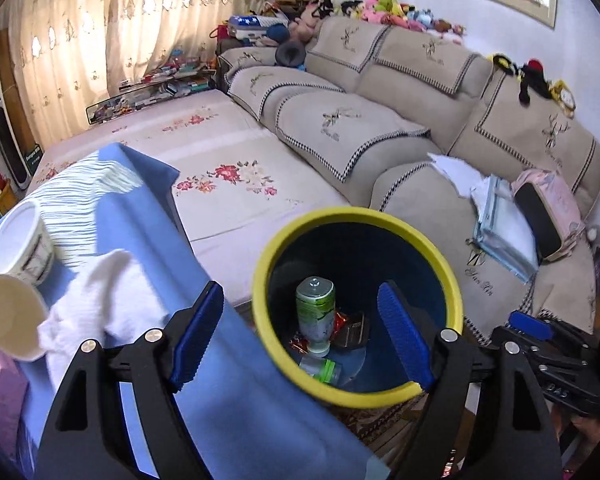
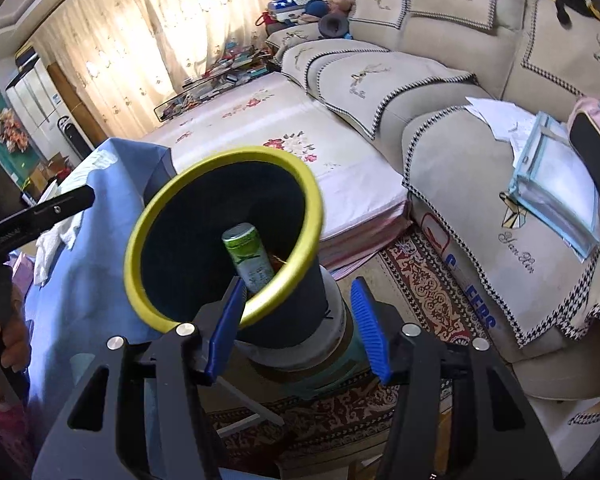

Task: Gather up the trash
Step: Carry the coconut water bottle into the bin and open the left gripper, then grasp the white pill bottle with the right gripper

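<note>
Left-wrist and right-wrist views over the yellow-rimmed bin (image 1: 358, 304). We see the left gripper (image 1: 300, 336) with its jaws spread wide and nothing between the pads; the bin mouth lies directly ahead of and below them. Inside, a green-labelled bottle (image 1: 315, 312) stands on end among wrappers (image 1: 340, 320), with a second, smaller bottle (image 1: 322, 370) lying nearer the tongs.

The right gripper (image 2: 298, 328) stands about half open with its left finger inside the near rim and its right finger outside the dark wall; we cannot tell whether the pads actually press on it.

Trash not yet collected lies to the left of the left tongs on the blue cloth (image 1: 140, 240): two paper cups (image 1: 12, 322), one nearer and one beyond, and a crumpled white tissue (image 1: 96, 292).

We judge three risks: the bin, perched on a narrow stand (image 2: 324, 344), could tip if the right tongs release or tug the rim; a cup could crush or roll off the cloth edge; the limp tissue could slip from the pads.
</note>
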Demonstrator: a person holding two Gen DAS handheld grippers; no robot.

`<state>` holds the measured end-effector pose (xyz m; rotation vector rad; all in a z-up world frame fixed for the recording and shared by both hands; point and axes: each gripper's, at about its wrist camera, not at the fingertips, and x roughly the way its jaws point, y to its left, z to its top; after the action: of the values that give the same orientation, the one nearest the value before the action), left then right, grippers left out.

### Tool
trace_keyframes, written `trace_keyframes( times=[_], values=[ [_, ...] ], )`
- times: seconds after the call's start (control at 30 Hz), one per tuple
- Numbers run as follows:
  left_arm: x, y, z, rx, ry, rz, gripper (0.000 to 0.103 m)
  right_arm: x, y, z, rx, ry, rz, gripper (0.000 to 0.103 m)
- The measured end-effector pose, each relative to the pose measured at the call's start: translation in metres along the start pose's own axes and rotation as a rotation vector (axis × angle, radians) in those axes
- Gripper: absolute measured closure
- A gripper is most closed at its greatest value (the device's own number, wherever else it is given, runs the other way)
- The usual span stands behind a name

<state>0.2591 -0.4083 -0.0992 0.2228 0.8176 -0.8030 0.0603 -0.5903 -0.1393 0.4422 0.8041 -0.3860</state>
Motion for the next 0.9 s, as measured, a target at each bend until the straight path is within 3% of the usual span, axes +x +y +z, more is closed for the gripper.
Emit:
trace_keyframes(
  times=[0.1, 0.2, 0.33, 0.5, 0.63, 0.9],
  values=[
    [-0.028, 0.015, -0.004, -0.005, -0.052, 0.002, 0.024, -0.006, 0.02, 0.0, -0.049, -0.005, 0.01, 0.051],
    [-0.058, 0.035, -0.008, -0.008, -0.122, 0.051, 0.024, -0.01, 0.049, -0.003, -0.111, 0.003, 0.044, 0.05],
    [-0.103, 0.077, -0.013, -0.082, -0.178, 0.091, 0.024, -0.018, 0.103, -0.017, -0.238, 0.019, 0.138, 0.048],
    [-0.185, 0.129, -0.034, -0.146, -0.279, 0.219, 0.024, -0.03, 0.164, -0.041, -0.398, 0.038, 0.28, 0.045],
    [-0.258, 0.168, -0.077, -0.227, -0.352, 0.325, 0.018, -0.038, 0.212, -0.064, -0.539, 0.052, 0.396, 0.043],
    [-0.354, 0.227, -0.201, -0.432, -0.354, 0.498, 0.014, -0.055, 0.285, -0.098, -0.688, 0.072, 0.557, 0.011]
  ],
)
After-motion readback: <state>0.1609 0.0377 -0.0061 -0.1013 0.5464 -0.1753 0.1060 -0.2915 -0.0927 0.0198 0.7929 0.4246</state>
